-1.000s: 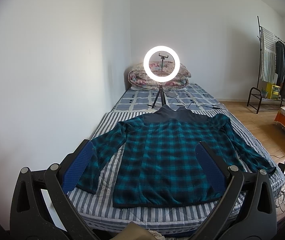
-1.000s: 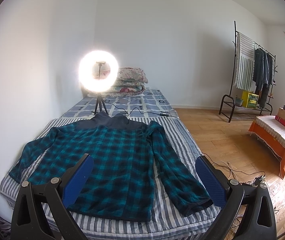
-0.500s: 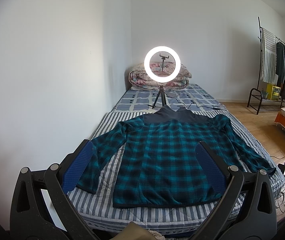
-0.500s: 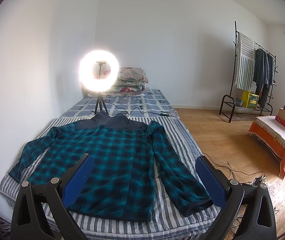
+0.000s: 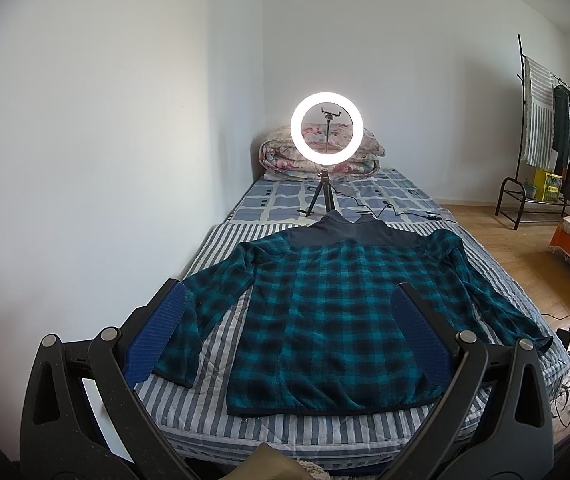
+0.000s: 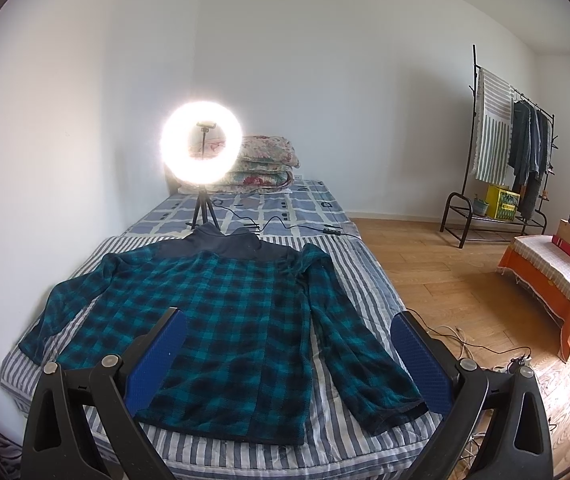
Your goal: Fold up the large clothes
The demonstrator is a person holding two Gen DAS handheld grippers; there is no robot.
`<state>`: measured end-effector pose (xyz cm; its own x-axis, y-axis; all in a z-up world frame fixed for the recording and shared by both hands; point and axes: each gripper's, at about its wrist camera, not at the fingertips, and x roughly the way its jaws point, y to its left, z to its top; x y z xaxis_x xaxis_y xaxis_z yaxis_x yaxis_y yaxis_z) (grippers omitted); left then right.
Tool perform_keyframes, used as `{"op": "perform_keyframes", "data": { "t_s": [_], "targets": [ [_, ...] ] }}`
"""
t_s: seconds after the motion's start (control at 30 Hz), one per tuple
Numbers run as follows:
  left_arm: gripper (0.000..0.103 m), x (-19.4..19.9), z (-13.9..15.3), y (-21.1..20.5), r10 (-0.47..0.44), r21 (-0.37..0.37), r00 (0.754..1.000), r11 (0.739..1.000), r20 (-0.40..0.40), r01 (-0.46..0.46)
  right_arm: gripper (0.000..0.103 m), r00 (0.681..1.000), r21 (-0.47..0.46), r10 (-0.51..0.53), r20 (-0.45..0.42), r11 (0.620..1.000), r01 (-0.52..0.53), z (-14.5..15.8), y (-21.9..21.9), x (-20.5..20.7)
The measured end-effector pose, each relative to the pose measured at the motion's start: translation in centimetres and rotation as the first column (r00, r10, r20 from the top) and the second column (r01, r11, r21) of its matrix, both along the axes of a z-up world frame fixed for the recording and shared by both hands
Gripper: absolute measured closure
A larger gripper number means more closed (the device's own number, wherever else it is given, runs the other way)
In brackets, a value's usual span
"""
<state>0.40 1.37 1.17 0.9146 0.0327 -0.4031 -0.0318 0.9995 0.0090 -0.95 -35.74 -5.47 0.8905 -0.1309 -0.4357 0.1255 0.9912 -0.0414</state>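
At the bottom of each frame we hold the left gripper [image 5: 285, 332] and the right gripper [image 6: 287, 352] level above the foot of the bed [image 5: 325, 426], both spread wide and holding nothing. Beyond them the plaid jacket [image 5: 337, 320] lies flat across the middle of the frame, hem nearest us, collar pointing up-frame, long axis running away from us, sleeves angled outward. Farther up, the ring light [image 5: 326, 132] stands before folded bedding [image 6: 269, 168].
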Motion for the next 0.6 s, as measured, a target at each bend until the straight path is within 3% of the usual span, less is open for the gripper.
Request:
{"op": "perform_keyframes", "data": {
  "t_s": [0.6],
  "targets": [
    [0.000,0.5,-0.7,1.7,0.030,0.007,1.000,1.000,-0.006,-0.030,0.000,0.999,-0.008,0.035,-0.008,0.999,-0.035,-0.1,1.4,1.4]
  ]
}}
